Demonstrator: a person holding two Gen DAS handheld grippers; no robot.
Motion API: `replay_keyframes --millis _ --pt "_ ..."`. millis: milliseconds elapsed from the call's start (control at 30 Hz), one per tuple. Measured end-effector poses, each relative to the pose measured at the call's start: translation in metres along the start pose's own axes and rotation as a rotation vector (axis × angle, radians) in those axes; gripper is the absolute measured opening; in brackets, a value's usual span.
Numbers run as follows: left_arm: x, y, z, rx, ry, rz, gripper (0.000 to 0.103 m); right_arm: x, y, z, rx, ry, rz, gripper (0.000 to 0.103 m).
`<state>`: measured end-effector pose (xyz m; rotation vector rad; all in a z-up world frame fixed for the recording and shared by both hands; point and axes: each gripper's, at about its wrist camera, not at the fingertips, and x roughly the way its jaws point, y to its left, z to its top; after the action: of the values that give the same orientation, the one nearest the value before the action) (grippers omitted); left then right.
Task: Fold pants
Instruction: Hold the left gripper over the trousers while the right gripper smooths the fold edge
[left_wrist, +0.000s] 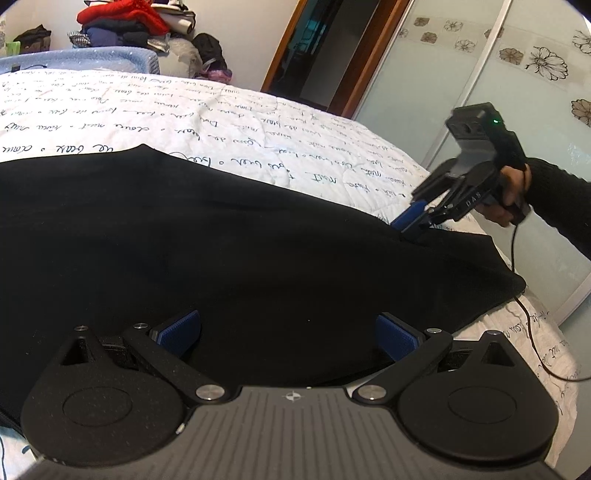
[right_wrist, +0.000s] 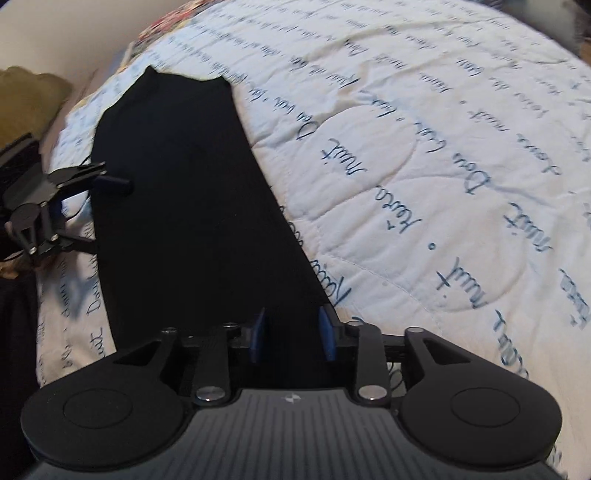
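Observation:
Black pants (left_wrist: 229, 258) lie flat on a white quilt with blue handwriting print (left_wrist: 184, 114). My left gripper (left_wrist: 288, 334) is open, its blue pads spread wide just above the near edge of the pants. My right gripper (right_wrist: 293, 338) hovers at the pants' far right edge (right_wrist: 184, 206) with its blue pads partly apart and black cloth between them. In the left wrist view the right gripper (left_wrist: 406, 225) touches the pants' edge. In the right wrist view the left gripper (right_wrist: 110, 184) sits at the pants' left side.
The bed's right edge (left_wrist: 546, 332) drops off next to a mirrored wardrobe door with flower decals (left_wrist: 517, 92). A pile of clothes (left_wrist: 129, 26) sits beyond the bed's far end. A cable (left_wrist: 524, 317) trails from the right gripper over the quilt.

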<state>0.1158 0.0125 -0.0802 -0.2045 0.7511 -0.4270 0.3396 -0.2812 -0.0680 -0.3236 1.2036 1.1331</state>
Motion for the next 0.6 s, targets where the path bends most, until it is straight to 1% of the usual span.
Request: replay_keyframes --millis 133,167,200,233,267,333,467,500,533,600 --pt "0.001 -0.002 -0.003 0.026 -0.012 0.005 0.102 0.002 -0.006 0.011 -0.052 0.044 0.056 0.033" --pt "0.001 -0.002 -0.003 0.028 -0.013 0.004 0.102 0.002 -0.009 0.012 -0.043 0.056 0.078 0.033" --pt "0.001 -0.002 -0.002 0.027 -0.014 0.001 0.102 0.002 -0.014 0.013 -0.018 0.067 0.118 0.035" --pt "0.0 -0.001 -0.003 0.025 -0.017 -0.003 0.102 0.002 -0.018 0.014 0.01 0.076 0.167 0.035" --pt "0.0 0.0 -0.004 0.02 -0.023 -0.008 0.102 0.001 -0.019 0.015 0.016 0.077 0.197 0.035" --pt "-0.001 0.001 -0.006 0.014 -0.032 -0.013 0.102 0.003 -0.022 0.016 0.01 0.09 0.203 0.035" --pt "-0.002 0.0 -0.007 0.019 -0.043 -0.018 0.102 0.013 -0.036 0.02 0.086 0.089 0.289 0.035" --pt "-0.003 0.001 -0.007 0.019 -0.045 -0.02 0.102 0.014 -0.04 0.021 0.106 0.087 0.303 0.034" --pt "-0.002 0.001 -0.008 0.017 -0.048 -0.023 0.102 0.015 -0.042 0.021 0.129 0.09 0.304 0.026" --pt "-0.002 0.003 -0.007 0.012 -0.053 -0.029 0.102 0.015 -0.038 0.022 0.102 0.108 0.255 0.011"
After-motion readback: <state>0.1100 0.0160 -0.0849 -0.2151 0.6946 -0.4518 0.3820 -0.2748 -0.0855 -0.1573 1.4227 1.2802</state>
